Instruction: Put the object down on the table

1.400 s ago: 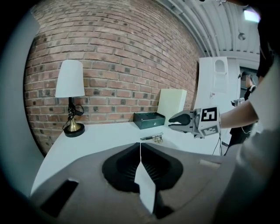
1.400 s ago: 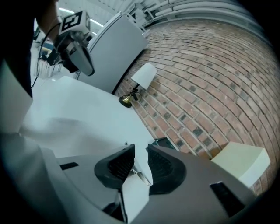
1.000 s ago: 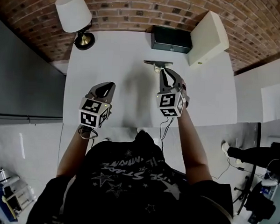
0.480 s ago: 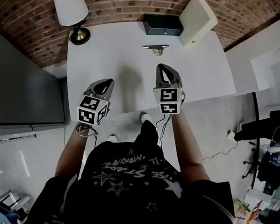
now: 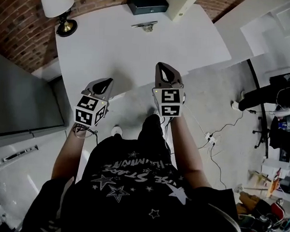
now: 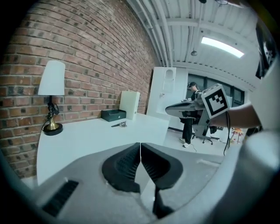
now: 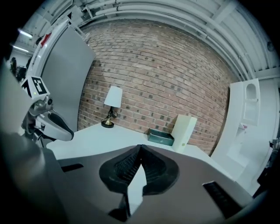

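- Lying flat on the white table [image 5: 114,53], the object [image 5: 145,26], a small metal item, sits toward the far side, just in front of the black box [image 5: 147,3]. Nothing touches it, and it rests on the surface with no support from either tool.
- Left gripper [image 5: 107,82]: its own view shows the ribbed pads meeting along a single line, with nothing caught between them. It carries nothing.
- Right gripper [image 5: 163,69]: its jaws are likewise pressed fully together and empty, with only tabletop and brick wall visible beyond them.
- Position of tools: both are held at the near edge of the table, in front of the person's body and well apart from the object. Neither points down at it.
- Surroundings: a lamp [image 5: 56,4] stands at the far left corner and a cream panel [image 5: 179,3] stands beside the black box. Both are apart from the object, and the tabletop around it is bare.
- Assessment of progress: the placing step appears complete, since the object is down, released and stable on the table.
- Outstanding work: none is evident for this task. The object's exact make cannot be told at this size.
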`<state>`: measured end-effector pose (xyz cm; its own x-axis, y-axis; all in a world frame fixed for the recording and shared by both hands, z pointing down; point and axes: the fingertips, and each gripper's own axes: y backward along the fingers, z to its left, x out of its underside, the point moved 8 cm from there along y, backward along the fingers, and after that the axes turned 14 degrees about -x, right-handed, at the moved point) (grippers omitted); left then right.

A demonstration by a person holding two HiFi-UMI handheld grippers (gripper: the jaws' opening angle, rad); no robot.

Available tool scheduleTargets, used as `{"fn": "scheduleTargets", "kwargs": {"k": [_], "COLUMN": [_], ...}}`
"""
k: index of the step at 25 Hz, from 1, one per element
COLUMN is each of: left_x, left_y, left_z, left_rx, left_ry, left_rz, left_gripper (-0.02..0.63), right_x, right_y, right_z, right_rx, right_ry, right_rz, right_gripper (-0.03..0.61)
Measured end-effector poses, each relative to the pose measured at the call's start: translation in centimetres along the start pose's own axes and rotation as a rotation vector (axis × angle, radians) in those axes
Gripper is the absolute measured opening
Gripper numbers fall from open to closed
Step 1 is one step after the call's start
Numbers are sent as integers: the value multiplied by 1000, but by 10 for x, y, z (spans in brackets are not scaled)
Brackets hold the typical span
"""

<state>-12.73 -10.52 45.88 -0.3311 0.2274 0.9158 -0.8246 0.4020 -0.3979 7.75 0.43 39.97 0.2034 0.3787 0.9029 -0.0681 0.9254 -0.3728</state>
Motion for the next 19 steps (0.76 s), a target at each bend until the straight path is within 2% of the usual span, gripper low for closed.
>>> {"fn": "scheduleTargets", "kwargs": {"k": [7, 13, 19], "left_x": [5, 14, 15], "left_y": [11, 21, 32], "left_z": [-30, -54, -88], "left_rx": [55, 64, 32], "left_ry": [-17, -35, -25], "left_rz": [-13, -6, -6], "left_gripper": [21, 21, 21], "right_x": [23, 37, 52], "right_y": [50, 73, 107], "right_z": [12, 19, 19], "right_rx": [56, 43, 7], "right_ry": [-57, -61, -69], "right_rz": [11, 8, 5], "right_gripper": [2, 2, 2]}}
